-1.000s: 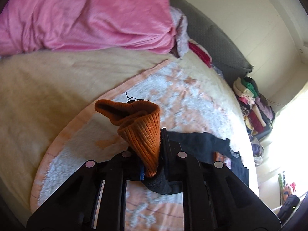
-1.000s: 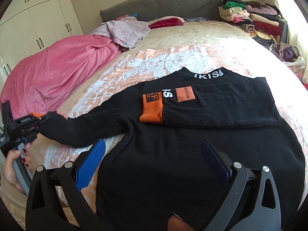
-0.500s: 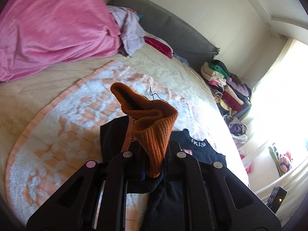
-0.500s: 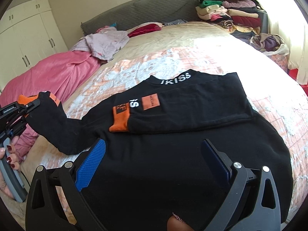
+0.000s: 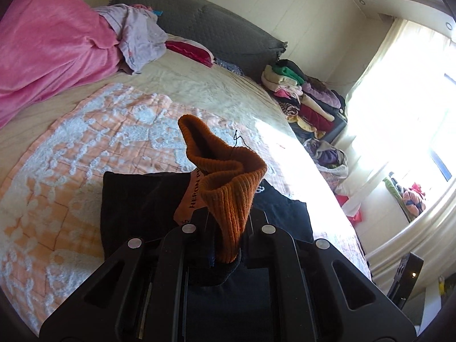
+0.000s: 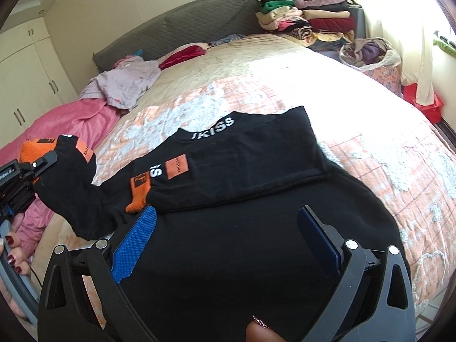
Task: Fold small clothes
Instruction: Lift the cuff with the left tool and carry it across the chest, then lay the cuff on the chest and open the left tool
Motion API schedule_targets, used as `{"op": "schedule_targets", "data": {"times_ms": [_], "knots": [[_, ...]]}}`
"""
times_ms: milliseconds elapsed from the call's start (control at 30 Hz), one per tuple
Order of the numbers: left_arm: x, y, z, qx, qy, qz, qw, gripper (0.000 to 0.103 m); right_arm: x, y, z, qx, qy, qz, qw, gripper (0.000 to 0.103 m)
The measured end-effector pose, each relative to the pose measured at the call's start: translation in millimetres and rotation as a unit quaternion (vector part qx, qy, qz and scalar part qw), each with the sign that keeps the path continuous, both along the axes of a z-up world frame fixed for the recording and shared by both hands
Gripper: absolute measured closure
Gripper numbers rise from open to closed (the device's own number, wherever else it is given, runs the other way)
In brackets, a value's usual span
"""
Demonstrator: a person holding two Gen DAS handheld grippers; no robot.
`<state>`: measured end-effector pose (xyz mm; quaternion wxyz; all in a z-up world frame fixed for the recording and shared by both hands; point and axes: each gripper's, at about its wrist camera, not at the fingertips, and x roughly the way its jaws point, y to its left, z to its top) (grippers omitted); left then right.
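Note:
A black sweatshirt (image 6: 256,228) with white neck lettering and orange patches lies spread on the bed. One sleeve is folded across its chest, its orange cuff (image 6: 138,193) lying near the middle. My left gripper (image 5: 228,228) is shut on the other sleeve's orange ribbed cuff (image 5: 228,188) and holds it lifted above the sweatshirt's black body (image 5: 136,205). The right wrist view shows that left gripper (image 6: 42,161) at the left edge with the raised sleeve (image 6: 77,193) and a hand below it. My right gripper (image 6: 225,228) hovers open over the sweatshirt's lower body, its blue pads (image 6: 136,236) wide apart with nothing between them.
The bed carries an orange and white quilt (image 6: 370,154), a pink blanket (image 5: 48,54) and a lilac garment (image 6: 125,82) at the left. A grey headboard (image 5: 211,31) stands at the back. Stacked folded clothes (image 6: 307,20) and a bag of clothes (image 6: 367,52) sit beside the bed at the far right.
My left gripper has carried the orange cuff and sleeve up and in toward the sweatshirt's body, rolling as it went. The right gripper has drifted over the sweatshirt, still open.

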<state>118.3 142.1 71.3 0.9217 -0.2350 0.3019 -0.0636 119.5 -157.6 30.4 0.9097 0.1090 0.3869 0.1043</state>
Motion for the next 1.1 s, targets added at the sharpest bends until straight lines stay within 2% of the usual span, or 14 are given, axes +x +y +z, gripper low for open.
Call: {"op": "schedule_targets", "data": {"times_ms": [433, 633, 733, 800, 867, 967, 1033, 1100], "knots": [[27.3, -76.4, -36.4, 0.017, 0.034, -0.102, 0.9941, 0.097, 7.0, -70.5, -2.8, 0.022, 0.004, -0.095, 0.995, 0.004], [35.1, -93.3, -59.7, 0.016, 0.058, -0.138, 0.9886, 0.094, 8.9, -84.7, -10.3, 0.034, 0.016, -0.113, 0.993, 0.004], [34.3, -98.8, -65.2, 0.012, 0.061, -0.157, 0.9857, 0.083, 10.2, -83.1, -13.0, 0.031, 0.019, -0.113, 0.993, 0.004], [32.2, -97.7, -64.6, 0.008, 0.053, -0.164, 0.9850, 0.070, 11.9, -79.3, -15.5, 0.030, 0.021, -0.110, 0.993, 0.005], [30.0, -95.6, -61.2, 0.000, 0.044, -0.166, 0.9851, 0.065, 13.2, -74.5, -18.2, 0.029, 0.024, -0.103, 0.994, 0.005], [29.7, -87.5, -55.3, 0.001, 0.029, -0.161, 0.9865, 0.062, 15.1, -64.3, -22.9, 0.027, 0.029, -0.089, 0.995, 0.005], [29.5, -80.9, -52.0, 0.018, 0.021, -0.143, 0.9893, 0.061, 18.1, -54.9, -26.9, 0.023, 0.036, -0.074, 0.996, 0.005], [32.1, -72.0, -51.9, 0.031, 0.018, -0.123, 0.9918, 0.055, 20.1, -44.7, -31.5, 0.018, 0.043, -0.058, 0.997, 0.005]]}}
